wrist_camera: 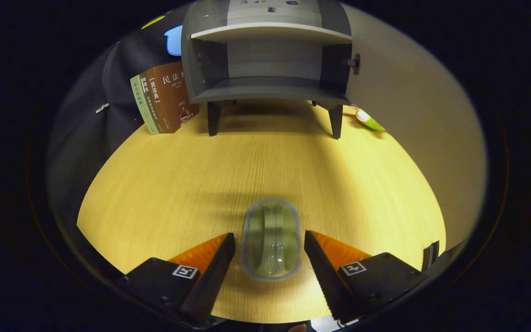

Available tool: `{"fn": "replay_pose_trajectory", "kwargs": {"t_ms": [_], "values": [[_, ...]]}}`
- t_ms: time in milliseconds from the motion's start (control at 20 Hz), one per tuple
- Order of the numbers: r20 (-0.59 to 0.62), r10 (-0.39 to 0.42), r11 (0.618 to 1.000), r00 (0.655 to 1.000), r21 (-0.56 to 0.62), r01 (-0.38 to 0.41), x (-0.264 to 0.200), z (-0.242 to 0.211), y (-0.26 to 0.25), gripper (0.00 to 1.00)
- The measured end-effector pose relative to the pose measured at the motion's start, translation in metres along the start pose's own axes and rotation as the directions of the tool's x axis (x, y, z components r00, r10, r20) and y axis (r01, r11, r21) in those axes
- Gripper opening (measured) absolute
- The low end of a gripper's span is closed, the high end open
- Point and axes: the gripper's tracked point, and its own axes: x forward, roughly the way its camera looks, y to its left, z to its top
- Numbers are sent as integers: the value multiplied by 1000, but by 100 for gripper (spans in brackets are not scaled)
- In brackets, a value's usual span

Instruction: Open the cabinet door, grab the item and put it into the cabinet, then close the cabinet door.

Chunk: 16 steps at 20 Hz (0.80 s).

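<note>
The clear glass [271,240] lies on its side on the desk [155,184], close to the near edge, its length running away toward the cabinet, and it sits right between the two fingers of the tongs [270,246]. The tongs stand open, a gap showing on either side of the glass, so nothing is gripped yet. I'd judge the door-opening step done and the grasp as the step in hand. The risk I see is in the squeeze: the glass looks smooth and rounded, and lying down it could roll or squirt forward if one finger touches first or the fingers close off-centre. Too hard a pinch on a thin wall might also be trouble, though I cannot tell how thick it is. Farther off, toward the far edge of the desk, the grey cabinet [268,60] stands on short legs with its door [413,106] swung wide to the right and its lower shelf bare. A glass held crosswise could catch the shelf lip or the side walls on the way in. A brown book [168,97] leans just left of the cabinet, and a small green object [368,120] lies by its right leg, close enough to be knocked.
</note>
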Motion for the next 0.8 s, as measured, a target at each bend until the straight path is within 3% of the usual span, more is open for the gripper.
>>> {"fn": "replay_pose_trajectory", "kwargs": {"t_ms": [100, 250, 300, 400, 450, 500, 800], "values": [[-33, -24, 1000, 999, -6, 24, 8, -8, 0, 77], [-4, -36, 999, 999, -16, 36, 13, -1, 3, 62], [7, -63, 998, 998, -16, 63, 16, 4, -2, 61], [-9, -61, 998, 998, 13, 61, 12, 3, -1, 24], [-2, -60, 998, 998, 10, 60, 8, 5, -1, 24], [-2, -64, 998, 998, 5, 64, 5, 5, -2, 17], [96, -44, 999, 994, 11, 43, -44, 65, -6, 17]]}}
